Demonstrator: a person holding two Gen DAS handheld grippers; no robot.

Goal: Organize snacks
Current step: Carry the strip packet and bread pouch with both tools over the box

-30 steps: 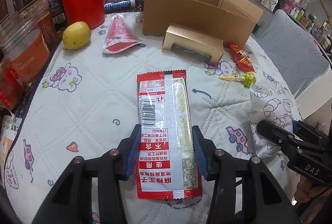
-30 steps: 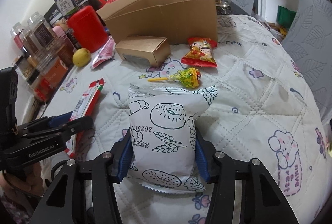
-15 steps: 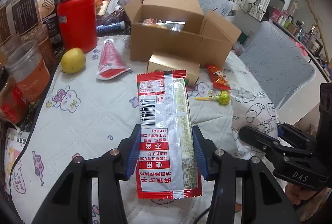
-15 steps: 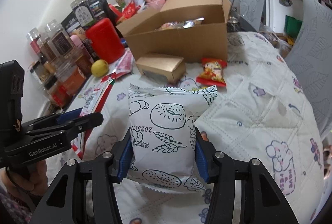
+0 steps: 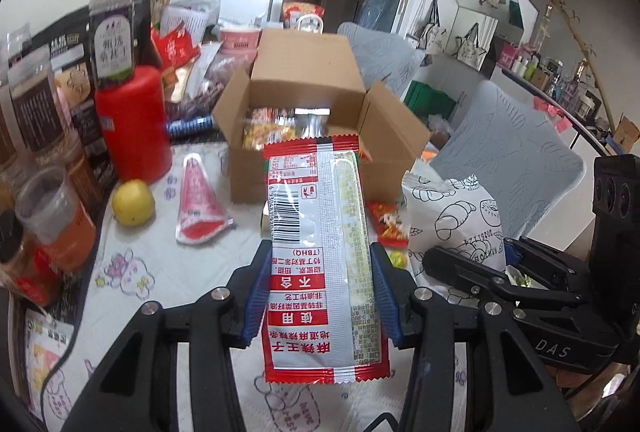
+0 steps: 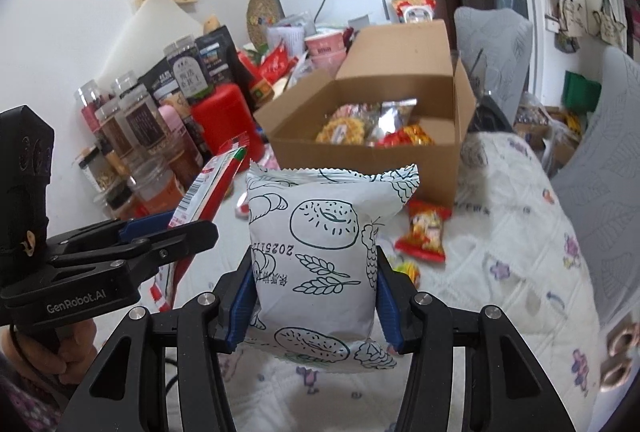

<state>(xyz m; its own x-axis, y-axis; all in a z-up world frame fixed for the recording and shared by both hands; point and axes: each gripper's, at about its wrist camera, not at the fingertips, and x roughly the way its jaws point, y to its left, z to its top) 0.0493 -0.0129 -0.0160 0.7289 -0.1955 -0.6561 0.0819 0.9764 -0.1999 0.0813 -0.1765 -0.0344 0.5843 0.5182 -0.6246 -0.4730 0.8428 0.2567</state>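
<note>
Packets are clamped in both grippers: the red snack strip point(image 5: 324, 256) between the left gripper point(image 5: 320, 296) fingers, the white bread bag point(image 6: 320, 252) between the right gripper point(image 6: 316, 300) fingers. Ahead of the fingertips stands the open cardboard box point(image 6: 400, 155); release is best delayed until each packet hangs above its opening.

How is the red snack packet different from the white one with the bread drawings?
The red packet is long, flat and thin; the white packet is short and puffy like a pillow. The red packet has red bands, a silver middle and a barcode; the white packet has black drawings of bread and wheat. The left gripper holds the red packet; the right gripper holds the white packet. Both are sealed and lifted off the table.
</note>
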